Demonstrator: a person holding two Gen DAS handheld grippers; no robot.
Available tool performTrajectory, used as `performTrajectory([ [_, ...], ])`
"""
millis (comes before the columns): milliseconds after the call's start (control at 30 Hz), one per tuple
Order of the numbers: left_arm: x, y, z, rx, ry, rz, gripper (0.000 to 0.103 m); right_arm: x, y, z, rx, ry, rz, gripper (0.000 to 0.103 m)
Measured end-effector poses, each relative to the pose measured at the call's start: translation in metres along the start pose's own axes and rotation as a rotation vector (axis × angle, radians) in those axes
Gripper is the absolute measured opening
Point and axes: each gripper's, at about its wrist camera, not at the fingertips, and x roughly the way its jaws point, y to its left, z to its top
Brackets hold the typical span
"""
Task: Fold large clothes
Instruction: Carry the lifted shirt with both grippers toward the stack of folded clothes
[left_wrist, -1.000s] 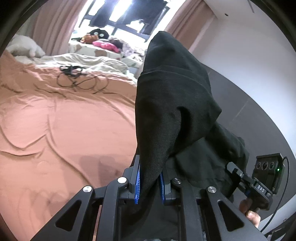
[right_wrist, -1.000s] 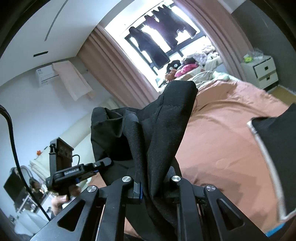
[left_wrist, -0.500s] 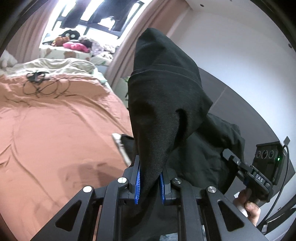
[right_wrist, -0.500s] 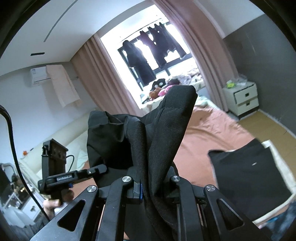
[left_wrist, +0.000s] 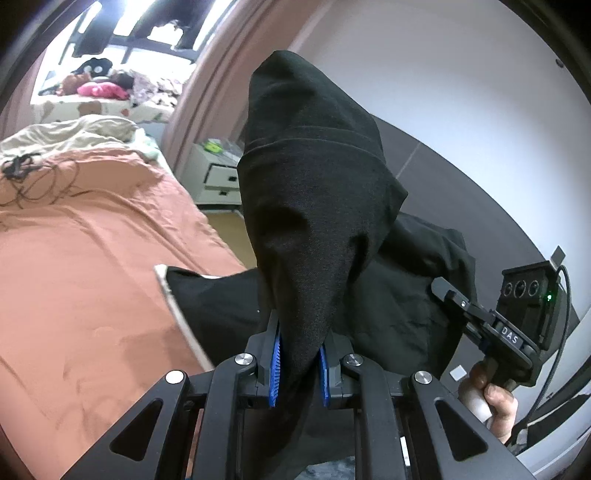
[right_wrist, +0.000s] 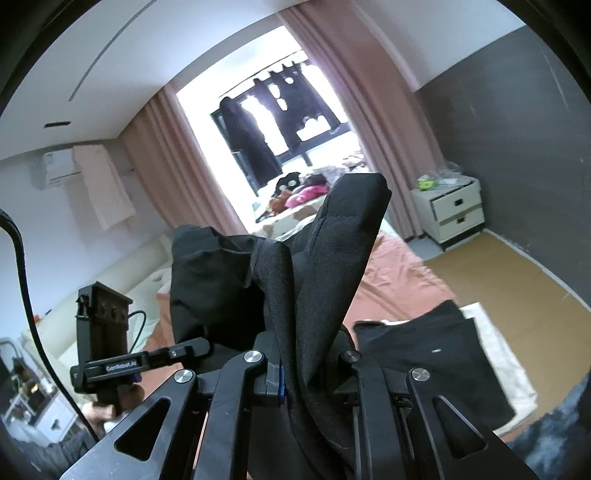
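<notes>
A large black garment (left_wrist: 317, 206) hangs in the air between both grippers. My left gripper (left_wrist: 298, 363) is shut on one bunched edge of it, which stands up in front of the lens. My right gripper (right_wrist: 310, 369) is shut on another edge of the same garment (right_wrist: 332, 258). Each gripper shows in the other's view: the right one (left_wrist: 454, 302) at the far right, the left one (right_wrist: 188, 349) at the lower left. Both are held high above the bed. The cloth hides the space straight ahead in both views.
A bed with a rust-orange sheet (left_wrist: 92, 266) lies below. A folded black garment (right_wrist: 436, 365) rests on a white cloth at the bed's near edge. A white nightstand (right_wrist: 450, 210) stands by the dark wall, next to pink curtains and a window. Black cables (left_wrist: 33, 181) lie on the bed.
Both grippers have risen and swung right with the garment held. The bed has dropped lower in both views, and the nightstand, floor and folded black garment have come into view.
</notes>
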Motion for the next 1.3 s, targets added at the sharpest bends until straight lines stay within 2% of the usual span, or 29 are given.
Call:
performTrajectory([
  [233, 0.047, 0.0, 0.009, 0.003, 0.047, -0.02, 0.017, 0.007, -0.039, 0.016, 0.022, -0.004, -0.046, 0.013],
  [433, 0.081, 0.006, 0.016, -0.008, 0.079, -0.017, 0.017, 0.037, -0.065, 0.025, 0.045, 0.022, -0.066, 0.013],
  [800, 0.149, 0.059, 0.026, -0.089, 0.183, 0.017, 0.017, 0.143, -0.133, 0.026, 0.086, 0.183, -0.197, 0.013],
  [1200, 0.207, 0.134, 0.02, -0.213, 0.289, 0.053, 0.018, 0.237, -0.196, -0.007, 0.139, 0.339, -0.265, 0.012],
  [1300, 0.218, 0.141, 0.019, -0.214, 0.319, 0.072, 0.02, 0.252, -0.208, -0.012, 0.14, 0.377, -0.331, 0.012],
])
